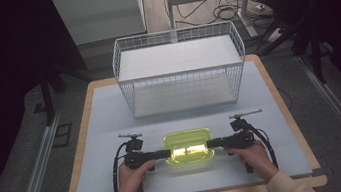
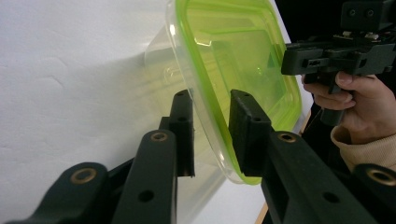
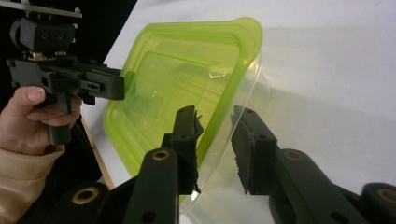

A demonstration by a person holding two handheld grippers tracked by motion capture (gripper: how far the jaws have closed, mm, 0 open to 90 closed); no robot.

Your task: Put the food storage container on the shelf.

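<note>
A clear plastic container (image 1: 189, 147) with a yellow-green lid; shut, flat and upright; between the left hand-held gripper (image 1: 166, 153) and right hand-held gripper (image 1: 210, 144), its ends inside their jaws.

High view: fixed above the near edge of the tabletop (image 1: 113, 134), facing forward and down, far off. Left gripper view: close along the left hand-held gripper (image 2: 211, 135), facing across at the right one. Right gripper view: mirrored. Shared by all three: the green-lidded container (image 1: 188, 146).
</note>
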